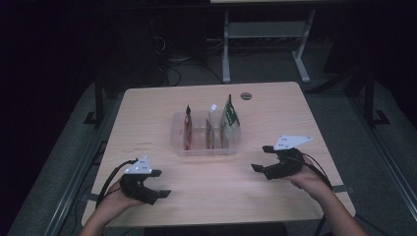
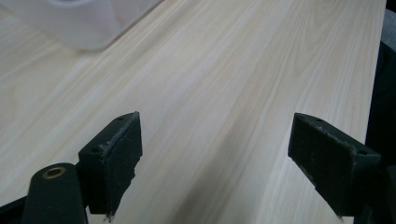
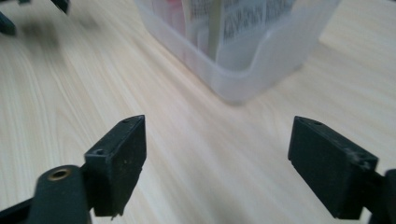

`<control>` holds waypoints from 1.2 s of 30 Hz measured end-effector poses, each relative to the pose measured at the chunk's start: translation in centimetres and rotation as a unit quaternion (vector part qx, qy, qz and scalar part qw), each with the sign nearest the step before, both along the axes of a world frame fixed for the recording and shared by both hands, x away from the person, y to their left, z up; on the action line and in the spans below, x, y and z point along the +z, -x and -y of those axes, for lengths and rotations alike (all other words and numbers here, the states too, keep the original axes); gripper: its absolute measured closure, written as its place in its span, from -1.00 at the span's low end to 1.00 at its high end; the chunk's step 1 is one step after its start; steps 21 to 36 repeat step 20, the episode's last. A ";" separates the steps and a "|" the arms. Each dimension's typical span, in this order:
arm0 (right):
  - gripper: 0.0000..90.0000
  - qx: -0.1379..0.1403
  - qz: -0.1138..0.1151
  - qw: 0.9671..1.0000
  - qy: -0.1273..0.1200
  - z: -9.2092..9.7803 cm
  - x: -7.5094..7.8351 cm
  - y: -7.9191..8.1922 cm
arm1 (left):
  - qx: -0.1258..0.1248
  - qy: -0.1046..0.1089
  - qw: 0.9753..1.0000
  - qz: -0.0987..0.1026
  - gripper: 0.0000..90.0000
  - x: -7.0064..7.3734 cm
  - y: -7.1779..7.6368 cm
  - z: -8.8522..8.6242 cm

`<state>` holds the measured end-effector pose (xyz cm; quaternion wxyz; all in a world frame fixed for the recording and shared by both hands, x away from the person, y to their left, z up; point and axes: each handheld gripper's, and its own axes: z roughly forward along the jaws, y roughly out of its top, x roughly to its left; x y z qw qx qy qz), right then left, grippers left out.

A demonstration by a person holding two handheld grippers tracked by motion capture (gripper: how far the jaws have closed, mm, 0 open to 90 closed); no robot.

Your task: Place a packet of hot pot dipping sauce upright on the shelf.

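Observation:
A clear plastic bin (image 1: 179, 146) stands at the middle of the wooden table (image 1: 147, 113), with three upright pouches in it: a red one (image 1: 187, 127), a slim one with a white top (image 1: 210, 123) and a green-and-white one (image 1: 229, 120). My left gripper (image 1: 160, 183) rests open near the front left, empty, its jaws wide apart over bare wood (image 2: 215, 154). My right gripper (image 1: 261, 158) is open at the front right, empty, pointing toward the bin (image 3: 261, 56), whose near corner lies just ahead of its jaws.
A round grey grommet (image 1: 246, 96) sits near the table's far edge. White desk legs (image 1: 226, 49) and cables stand on the floor beyond. Bare wood lies between the grippers and the bin. The table's right edge (image 2: 378, 70) is close to the left gripper's jaw.

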<state>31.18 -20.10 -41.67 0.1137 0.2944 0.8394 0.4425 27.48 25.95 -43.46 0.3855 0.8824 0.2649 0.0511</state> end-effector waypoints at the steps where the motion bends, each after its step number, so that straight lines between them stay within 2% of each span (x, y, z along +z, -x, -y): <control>1: -0.59 -0.006 -0.002 1.000 0.004 0.3 -0.4 0.4 | 0.005 0.004 1.000 -0.002 -0.62 -0.3 0.4 -0.7; 5: -0.60 -0.016 -0.005 1.000 0.014 0.9 -1.3 1.3 | 0.006 -0.002 1.000 0.002 -0.62 -0.7 1.0 -1.4; 7: -0.63 -0.030 -0.009 0.999 0.015 1.8 -2.1 2.4 | 0.006 -0.011 1.000 0.005 -0.62 -1.0 1.6 -1.8; 10: -0.63 -0.037 -0.017 0.999 0.015 2.6 -2.6 3.5 | 0.009 -0.009 1.000 -0.001 -0.62 -1.4 2.1 -2.2; 13: -0.64 -0.041 -0.011 0.999 0.030 3.4 -2.9 4.6 | 0.006 -0.024 1.000 0.000 -0.62 -1.5 2.1 -2.1; 14: -0.64 -0.042 -0.009 0.999 0.033 3.5 -3.0 4.8 | 0.009 -0.021 1.000 0.000 -0.62 -1.6 2.1 -1.9; 16: -0.65 -0.046 -0.009 0.998 0.029 3.8 -3.0 5.1 | 0.005 -0.027 1.000 0.003 -0.62 -1.5 2.1 -1.8; 36: -0.67 -0.046 -0.006 0.998 0.030 3.9 -2.9 5.0 | 0.003 -0.026 1.000 0.005 -0.62 -1.4 2.0 -1.8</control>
